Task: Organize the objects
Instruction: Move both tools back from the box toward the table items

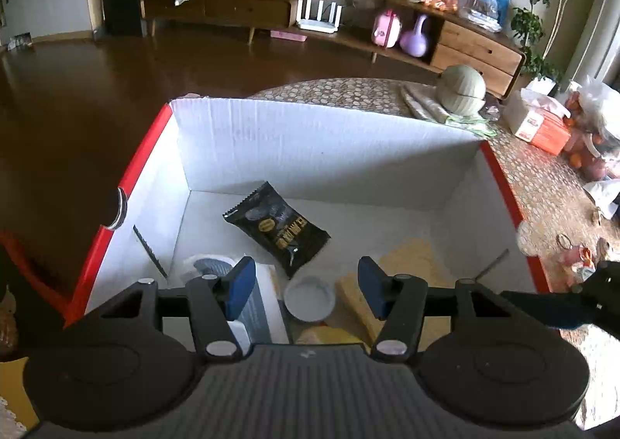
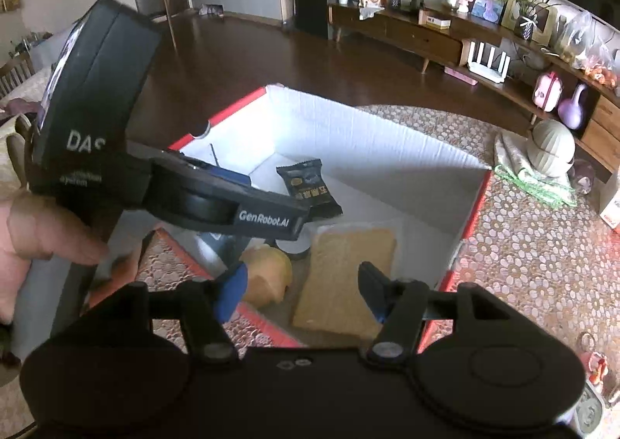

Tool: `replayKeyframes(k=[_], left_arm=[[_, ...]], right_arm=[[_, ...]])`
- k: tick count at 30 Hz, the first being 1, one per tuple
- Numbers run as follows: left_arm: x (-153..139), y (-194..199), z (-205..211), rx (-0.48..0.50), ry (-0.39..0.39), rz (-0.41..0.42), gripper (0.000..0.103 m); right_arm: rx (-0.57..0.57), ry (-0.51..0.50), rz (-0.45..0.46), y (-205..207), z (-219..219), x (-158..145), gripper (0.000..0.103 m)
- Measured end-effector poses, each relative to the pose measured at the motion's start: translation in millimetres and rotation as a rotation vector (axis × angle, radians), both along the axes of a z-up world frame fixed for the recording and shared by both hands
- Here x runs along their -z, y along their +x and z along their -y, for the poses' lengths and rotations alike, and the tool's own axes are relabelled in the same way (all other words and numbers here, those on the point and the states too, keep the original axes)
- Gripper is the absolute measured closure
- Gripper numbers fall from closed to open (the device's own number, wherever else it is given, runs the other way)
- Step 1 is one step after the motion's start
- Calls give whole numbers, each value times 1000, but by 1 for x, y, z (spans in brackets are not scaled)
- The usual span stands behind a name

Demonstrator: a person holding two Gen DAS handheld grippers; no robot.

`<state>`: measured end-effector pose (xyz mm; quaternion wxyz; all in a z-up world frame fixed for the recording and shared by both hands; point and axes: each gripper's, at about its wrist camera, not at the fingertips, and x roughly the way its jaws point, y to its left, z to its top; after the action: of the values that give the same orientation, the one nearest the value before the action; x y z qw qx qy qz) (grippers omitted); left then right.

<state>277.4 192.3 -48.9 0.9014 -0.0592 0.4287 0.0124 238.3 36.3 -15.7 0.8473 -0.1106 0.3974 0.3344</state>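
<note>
A white cardboard box with red outer sides point(image 1: 310, 136) stands on the patterned table and also shows in the right wrist view point(image 2: 348, 121). Inside lie a black snack packet point(image 1: 277, 224) point(image 2: 308, 183), a packaged slice of bread point(image 2: 341, 276) point(image 1: 410, 264), a small white round lid point(image 1: 310, 297), a yellow bun point(image 2: 267, 276) and a white and grey flat pack point(image 1: 255, 307). My left gripper point(image 1: 306, 286) is open and empty, held over the box. My right gripper point(image 2: 302, 291) is open and empty above the box's near edge. The left gripper's body point(image 2: 97, 109) fills the left of the right wrist view.
On the table beyond the box lie a green round melon-like object point(image 1: 461, 90) on folded cloths, an orange and white tissue pack point(image 1: 538, 121) and bags of fruit point(image 1: 593, 129). Small trinkets point(image 1: 573, 253) lie right of the box. A wooden sideboard point(image 1: 348, 24) stands behind.
</note>
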Motion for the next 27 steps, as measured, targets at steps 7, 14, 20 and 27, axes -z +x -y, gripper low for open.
replayKeyframes(k=[7, 14, 20, 27], left_arm=[[-24, -28, 14, 22, 17, 56, 46], [-54, -57, 30, 35, 41, 116, 46], [-73, -85, 46, 60, 40, 154, 46], [-87, -118, 64, 94, 22, 200, 46]], right_arm=[[12, 40, 29, -23, 20, -24, 39], [28, 89, 69, -51, 48, -49, 36], [64, 123, 91, -70, 75, -62, 33], [134, 163, 120, -89, 114, -71, 29]])
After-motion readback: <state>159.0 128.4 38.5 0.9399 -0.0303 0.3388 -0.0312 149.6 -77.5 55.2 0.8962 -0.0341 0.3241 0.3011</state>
